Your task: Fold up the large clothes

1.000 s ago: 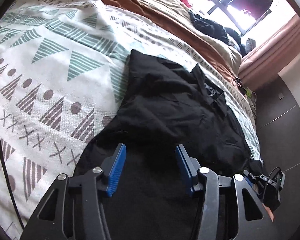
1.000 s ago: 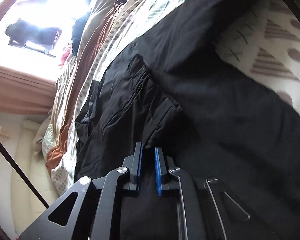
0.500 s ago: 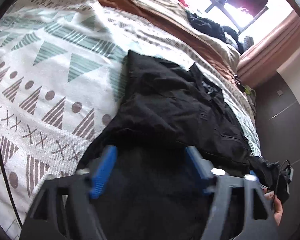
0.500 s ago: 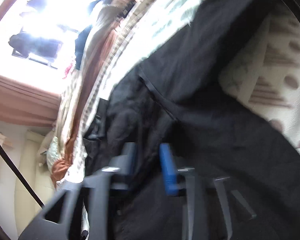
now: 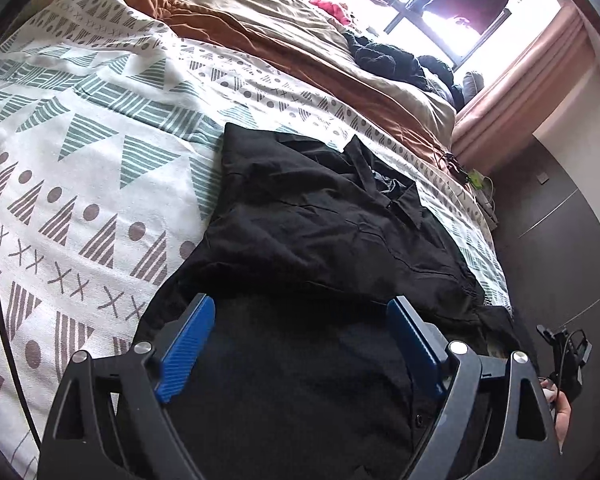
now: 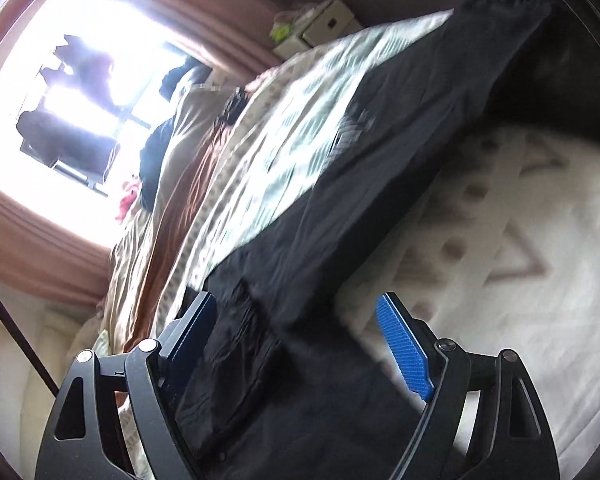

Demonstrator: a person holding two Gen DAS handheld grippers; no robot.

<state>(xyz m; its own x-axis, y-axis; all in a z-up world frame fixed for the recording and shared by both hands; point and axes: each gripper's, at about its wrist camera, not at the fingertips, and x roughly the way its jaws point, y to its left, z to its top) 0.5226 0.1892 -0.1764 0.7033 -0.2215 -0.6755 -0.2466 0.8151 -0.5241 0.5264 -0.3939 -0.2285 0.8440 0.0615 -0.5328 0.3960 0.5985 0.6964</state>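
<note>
A large black shirt lies partly folded on the patterned bedspread, collar toward the window. My left gripper is open and empty, its blue pads just above the shirt's near part. In the right wrist view my right gripper is open and empty, over the black shirt, which runs along the bed's edge. The right gripper also shows at the far right of the left wrist view.
A brown and tan duvet lies bunched at the far side of the bed with dark clothes on it near the window. A dark wardrobe stands to the right of the bed. A black cable hangs at left.
My right gripper has opened and let go of the black shirt, then swung away from it. My left gripper stayed open and drew back slightly.
</note>
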